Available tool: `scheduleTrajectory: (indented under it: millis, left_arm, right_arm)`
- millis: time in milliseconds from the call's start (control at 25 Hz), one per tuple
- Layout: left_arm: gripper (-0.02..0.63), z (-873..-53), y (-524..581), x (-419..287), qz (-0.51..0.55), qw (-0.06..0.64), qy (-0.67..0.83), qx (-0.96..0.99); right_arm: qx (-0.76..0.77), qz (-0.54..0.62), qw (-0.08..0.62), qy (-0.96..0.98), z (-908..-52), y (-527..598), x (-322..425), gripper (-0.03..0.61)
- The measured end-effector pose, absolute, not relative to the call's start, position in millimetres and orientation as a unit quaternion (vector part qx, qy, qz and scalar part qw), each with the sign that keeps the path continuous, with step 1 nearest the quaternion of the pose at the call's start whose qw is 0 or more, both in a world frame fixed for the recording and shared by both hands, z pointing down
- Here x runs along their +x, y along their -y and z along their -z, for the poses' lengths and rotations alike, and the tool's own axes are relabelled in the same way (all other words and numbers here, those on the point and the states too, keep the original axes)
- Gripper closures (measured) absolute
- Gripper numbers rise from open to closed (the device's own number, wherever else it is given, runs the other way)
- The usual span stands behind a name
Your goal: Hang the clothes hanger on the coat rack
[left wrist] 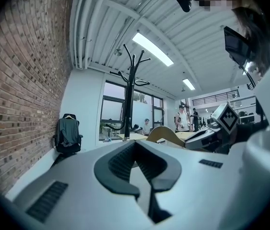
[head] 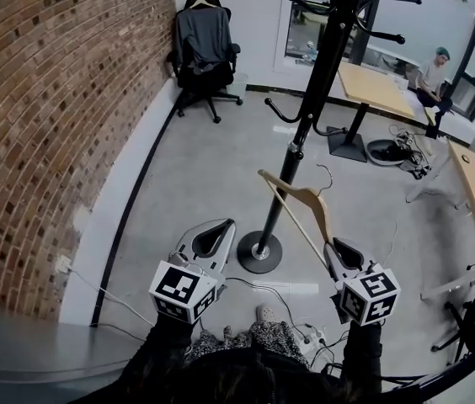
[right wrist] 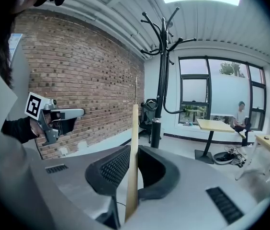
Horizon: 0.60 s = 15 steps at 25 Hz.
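Note:
The wooden clothes hanger (head: 301,202) is tilted up in the air just right of the black coat rack (head: 305,116), its wire hook uppermost. My right gripper (head: 339,251) is shut on the hanger's lower end. In the right gripper view the hanger (right wrist: 134,128) stands edge-on between the pads of that gripper (right wrist: 135,152), with the coat rack (right wrist: 163,80) straight ahead. My left gripper (head: 212,241) is held left of the rack's round base (head: 259,252), shut and empty. Its own view shows the left gripper (left wrist: 136,143) with pads together, and the coat rack (left wrist: 131,90) beyond.
A brick wall (head: 61,116) runs along the left. An office chair (head: 204,49) draped with a jacket stands at the back. Desks (head: 376,87) and a seated person (head: 431,74) are at the right. Cables and a power strip (head: 305,339) lie by my feet.

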<state>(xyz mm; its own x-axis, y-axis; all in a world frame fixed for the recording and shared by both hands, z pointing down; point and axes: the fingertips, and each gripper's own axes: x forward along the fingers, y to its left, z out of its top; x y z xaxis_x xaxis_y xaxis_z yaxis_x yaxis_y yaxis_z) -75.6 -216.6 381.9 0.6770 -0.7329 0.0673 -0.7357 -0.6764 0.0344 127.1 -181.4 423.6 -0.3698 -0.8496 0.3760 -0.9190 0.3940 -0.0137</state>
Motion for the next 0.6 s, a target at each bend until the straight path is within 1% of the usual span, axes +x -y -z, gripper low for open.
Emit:
scheduleTrajectory:
  millis: [200, 400, 600]
  left_arm:
    - [0.606, -381.7, 240.0, -70.6, -0.023, 0.025, 0.415, 0.909]
    - [0.606, -376.4, 266.8, -47.4, -0.035, 0.003, 0.410, 0.911]
    - [0.606, -376.2, 289.5, -24.4, -0.041, -0.001, 0.410, 0.911]
  right_arm:
    - [0.529, -0.113, 0.156, 0.827, -428.6, 210.3, 135.1, 0.518]
    - [0.511, -0.116, 0.166, 0.835, -438.1, 239.5, 142.7, 0.518]
    - [0.491, -0.120, 0.170, 0.846, -445.3, 265.5, 146.7, 0.518]
